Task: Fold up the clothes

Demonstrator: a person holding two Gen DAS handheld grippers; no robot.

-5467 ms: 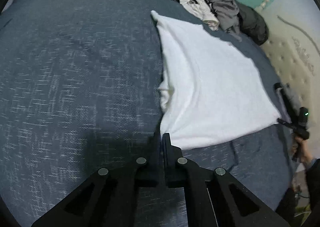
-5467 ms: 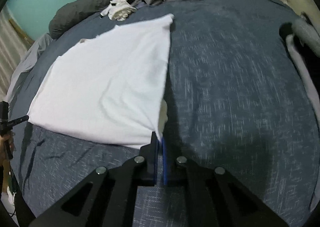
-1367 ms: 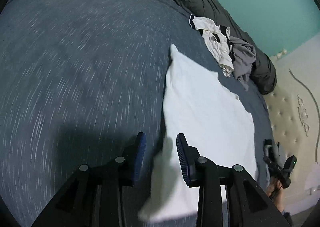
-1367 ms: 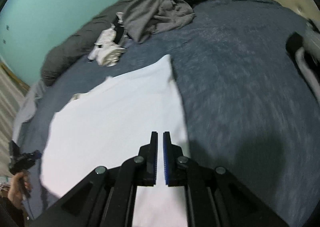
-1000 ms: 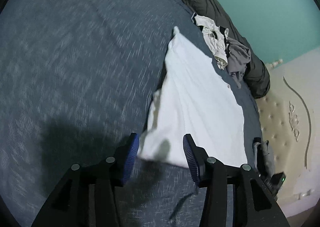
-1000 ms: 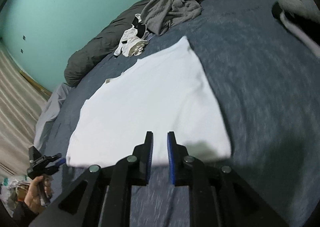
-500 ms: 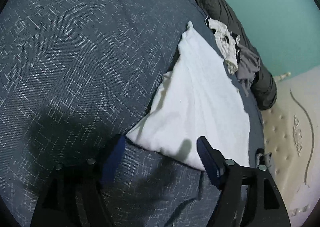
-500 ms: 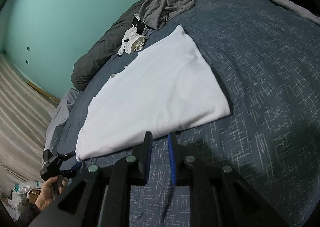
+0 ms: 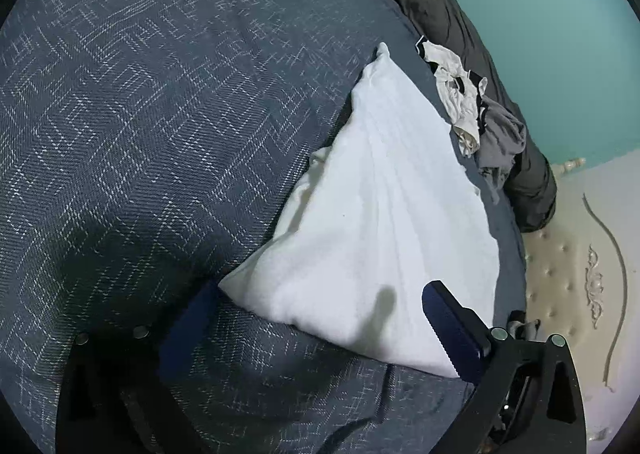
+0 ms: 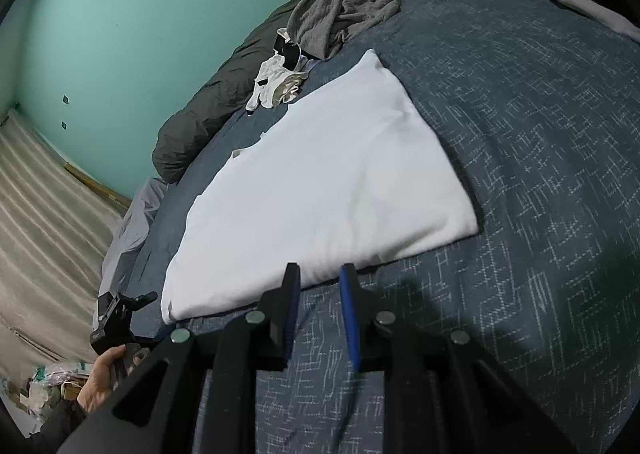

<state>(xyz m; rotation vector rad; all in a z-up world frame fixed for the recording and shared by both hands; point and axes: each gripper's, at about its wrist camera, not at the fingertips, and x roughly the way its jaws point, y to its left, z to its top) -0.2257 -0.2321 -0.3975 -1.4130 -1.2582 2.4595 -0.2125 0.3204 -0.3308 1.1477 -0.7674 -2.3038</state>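
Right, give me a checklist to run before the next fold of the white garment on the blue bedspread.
1. Folded white garment lies flat on the blue patterned bedspread: ok.
2. Left gripper free of cloth, jaws opening wide, near edge just ahead: ok.
3. Right gripper free of cloth, jaws opening slightly, nothing between them: ok.
4. Crumpled grey and white clothes pile apart from the garment: ok.
5. Left-side layers even: not ok, underlayer sticks out.
6. Hidden sleeves tucked flat: cannot tell.
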